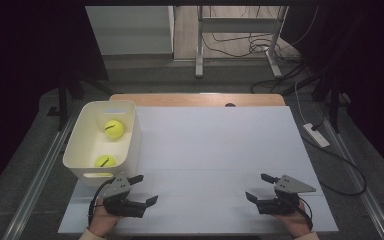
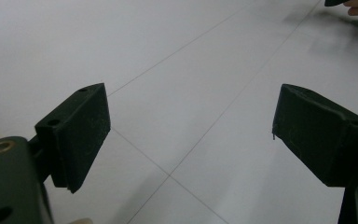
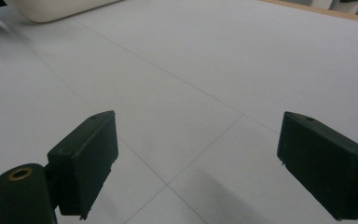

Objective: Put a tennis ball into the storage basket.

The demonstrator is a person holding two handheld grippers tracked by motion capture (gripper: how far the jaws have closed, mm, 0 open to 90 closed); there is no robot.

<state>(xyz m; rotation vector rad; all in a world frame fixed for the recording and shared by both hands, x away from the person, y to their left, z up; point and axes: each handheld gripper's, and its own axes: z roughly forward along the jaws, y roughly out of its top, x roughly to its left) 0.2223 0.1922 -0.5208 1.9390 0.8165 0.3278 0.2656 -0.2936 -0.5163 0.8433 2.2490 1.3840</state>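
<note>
Both your grippers are spread wide, nothing held. Bin (image 1: 130, 131) w/ two tennis balls (image 1: 113, 128) sits just ahead of your left gripper (image 1: 145, 189); right gripper (image 1: 259, 187) is well apart, so left's nearer.

white table (image 1: 215, 150), cream bin (image 1: 87, 150) on it

Bin (image 1: 82, 150), desk's left edge: cream. Two balls (image 1: 114, 128) (image 1: 105, 161) inside: yellow-green, each with a dark mark. Desk sheet (image 1: 210, 150): white, faint grey lines; far edge apparently wood-toned. Both grippers (image 1: 144, 190) (image 1: 259, 187): black, grey plates.
</note>
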